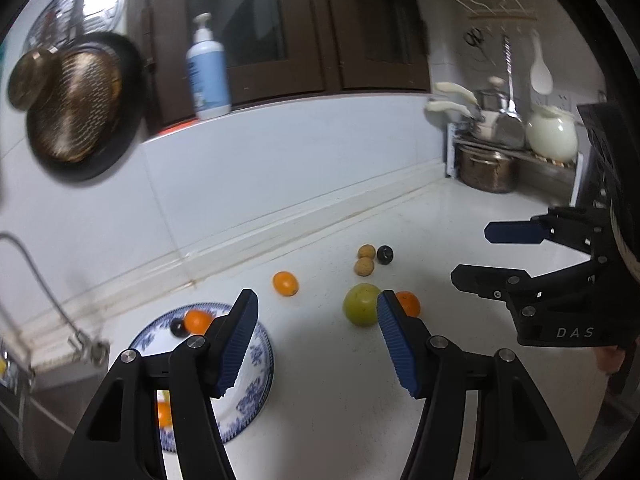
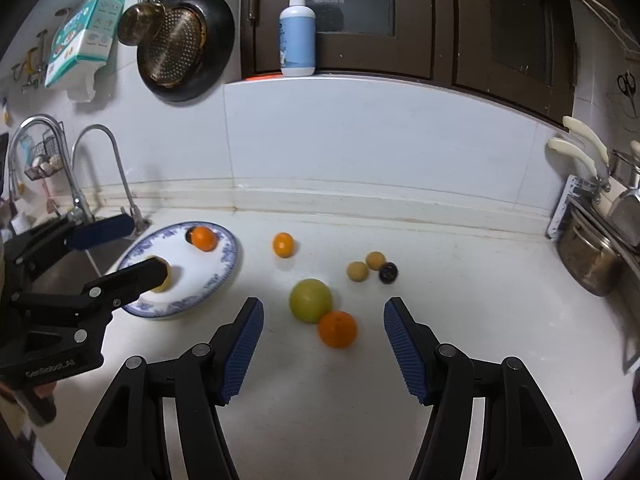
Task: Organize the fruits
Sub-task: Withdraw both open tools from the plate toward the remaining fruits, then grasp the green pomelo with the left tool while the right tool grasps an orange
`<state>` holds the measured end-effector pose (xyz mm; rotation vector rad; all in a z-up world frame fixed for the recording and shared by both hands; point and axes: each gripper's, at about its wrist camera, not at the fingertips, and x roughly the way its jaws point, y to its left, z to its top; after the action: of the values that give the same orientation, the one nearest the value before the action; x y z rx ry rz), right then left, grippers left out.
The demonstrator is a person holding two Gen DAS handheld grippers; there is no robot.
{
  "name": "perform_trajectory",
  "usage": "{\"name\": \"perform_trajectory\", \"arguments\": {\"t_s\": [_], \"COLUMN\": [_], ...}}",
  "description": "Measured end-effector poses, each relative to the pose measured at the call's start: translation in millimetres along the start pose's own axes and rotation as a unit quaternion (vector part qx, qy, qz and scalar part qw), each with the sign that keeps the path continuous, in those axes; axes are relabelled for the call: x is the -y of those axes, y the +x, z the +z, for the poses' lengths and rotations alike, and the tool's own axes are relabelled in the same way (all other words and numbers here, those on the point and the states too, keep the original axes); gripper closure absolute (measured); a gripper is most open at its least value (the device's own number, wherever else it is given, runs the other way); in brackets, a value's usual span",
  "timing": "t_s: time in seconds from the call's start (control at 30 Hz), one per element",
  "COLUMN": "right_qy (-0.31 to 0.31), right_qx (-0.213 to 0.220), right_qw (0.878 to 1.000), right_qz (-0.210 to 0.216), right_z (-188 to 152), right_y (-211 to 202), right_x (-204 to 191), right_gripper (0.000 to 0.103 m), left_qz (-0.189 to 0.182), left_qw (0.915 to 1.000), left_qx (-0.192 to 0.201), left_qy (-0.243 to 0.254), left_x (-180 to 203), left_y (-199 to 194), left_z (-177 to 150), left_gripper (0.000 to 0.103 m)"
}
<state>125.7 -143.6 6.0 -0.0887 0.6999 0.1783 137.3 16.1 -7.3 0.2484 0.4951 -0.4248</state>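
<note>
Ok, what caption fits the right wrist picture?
Open right gripper above an orange touching a green fruit beside the plate.

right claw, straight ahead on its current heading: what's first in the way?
Likely the orange lying against the green fruit, a little right of the centre line between the open right claw fingers. Nothing sits nearer on the counter. Depth is unclear; it could meet bare counter just short of it.

White tiled wall (image 2: 360, 140), dark cabinets (image 2: 400, 20), perhaps glazed
</note>
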Motion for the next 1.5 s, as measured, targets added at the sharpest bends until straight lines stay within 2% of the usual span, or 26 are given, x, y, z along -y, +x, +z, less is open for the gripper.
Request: {"name": "perform_trajectory", "arguments": {"t_s": [0.1, 0.23, 0.43, 0.63, 0.8, 0.93, 1.17, 1.23, 1.4, 1.5], "right_qy": [-0.009, -0.028, -0.044, -0.053, -0.05, -0.044, -0.043, -0.042, -0.04, -0.032], "right_qx": [-0.01, -0.039, -0.1, -0.135, -0.149, -0.162, -0.166, -0.165, -0.166, -0.165], "right_qw": [1.0, 0.999, 0.994, 0.989, 0.986, 0.984, 0.983, 0.983, 0.982, 0.982], "right_qz": [-0.005, 0.005, 0.03, 0.037, 0.051, 0.056, 0.07, 0.072, 0.079, 0.088], "right_z": [-3, -7, -13, -19, -21, -23, -24, -23, -23, -23], "right_y": [6, 24, 62, 92, 109, 120, 132, 133, 139, 142], "right_x": [3, 7, 11, 16, 19, 21, 21, 21, 21, 24], "right_gripper": [0.04, 0.04, 0.04, 0.04, 0.04, 0.04, 0.044, 0.044, 0.054, 0.06], "left_qz": [-0.015, -0.038, -0.079, -0.13, -0.159, -0.177, -0.201, -0.211, -0.225, -0.224], "left_qw": [0.9997, 0.9982, 0.993, 0.9814, 0.9721, 0.9662, 0.9612, 0.9588, 0.9545, 0.9547], "left_qx": [0.001, -0.016, -0.061, -0.123, -0.158, -0.177, -0.181, -0.184, -0.193, -0.193], "left_qy": [0.02, 0.044, 0.062, 0.069, 0.07, 0.061, 0.053, 0.046, 0.031, 0.029], "left_x": [2, 3, 1, 0, 3, 3, 4, 4, 3, 3], "left_y": [9, 32, 69, 109, 136, 152, 162, 165, 173, 175], "left_z": [2, 3, 6, 1, -1, 0, 4, 5, 6, 7], "left_gripper": [0.042, 0.042, 0.043, 0.043, 0.044, 0.049, 0.053, 0.057, 0.058, 0.058]}}
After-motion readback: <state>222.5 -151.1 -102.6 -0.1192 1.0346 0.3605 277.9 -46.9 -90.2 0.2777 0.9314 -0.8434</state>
